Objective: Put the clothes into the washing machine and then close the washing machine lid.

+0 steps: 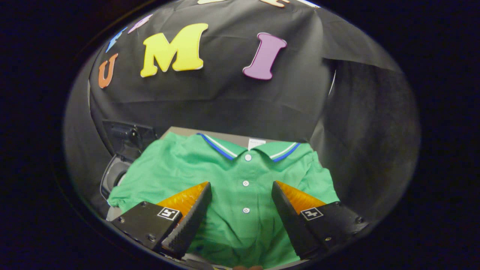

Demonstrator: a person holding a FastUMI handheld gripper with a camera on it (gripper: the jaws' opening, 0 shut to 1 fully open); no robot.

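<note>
Hovering over a green polo shirt, the gripper is standing wide open with nothing between its fingers, one finger lying to each side of the buttoned placket so that the row of white buttons is running up the gap between them. The shirt is lying spread flat, front upward, on a pale tabletop, its striped collar pointing away from the fingers toward the black cloth wall; this flat, open layout is leaving the chest fabric free for a pinch from above. Whether the fingers are already touching the cloth cannot be told from this view. Beyond the shirt's sleeve, on the left, a dark hinged lid is standing raised over a rounded grey opening, which is probably the washing machine, held open so that the garment can be dropped in. Judging from this arrangement, the task is only beginning: the shirt is not yet grasped, and the lid is remaining to be shut afterwards.
</note>
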